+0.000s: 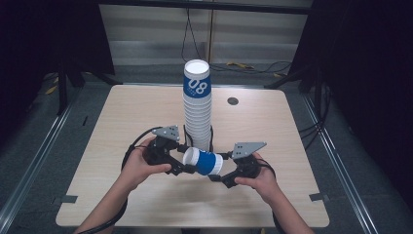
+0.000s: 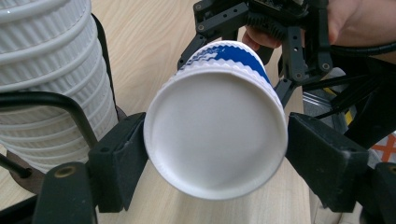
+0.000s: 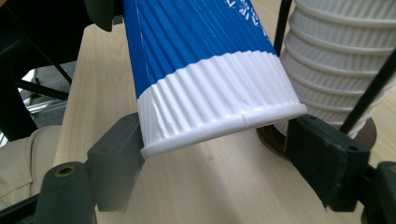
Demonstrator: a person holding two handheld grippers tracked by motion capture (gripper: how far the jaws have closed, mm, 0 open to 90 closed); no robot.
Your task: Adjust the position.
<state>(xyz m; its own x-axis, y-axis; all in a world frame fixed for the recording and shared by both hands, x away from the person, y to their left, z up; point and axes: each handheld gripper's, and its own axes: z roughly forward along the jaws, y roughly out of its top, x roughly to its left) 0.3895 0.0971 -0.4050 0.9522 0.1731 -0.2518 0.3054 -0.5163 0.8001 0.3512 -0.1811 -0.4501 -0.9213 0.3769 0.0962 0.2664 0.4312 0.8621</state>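
Paper cup, blue with a white ribbed band, lies on its side in the air just above the bench, between my two hand-held grippers. Its long axis runs left to right. My left hand-held gripper faces one flat round end; the left jaw touches that end's edge, the right jaw stands just clear, so it looks spread, not gripping. My right hand-held gripper brackets the other end; I cannot tell whether those jaws press or merely flank it. Both hands sit equally close. Just behind stands a tall stack of paper cups in a wire holder. Beyond the pale wood bench, a dark room with trailing cables.
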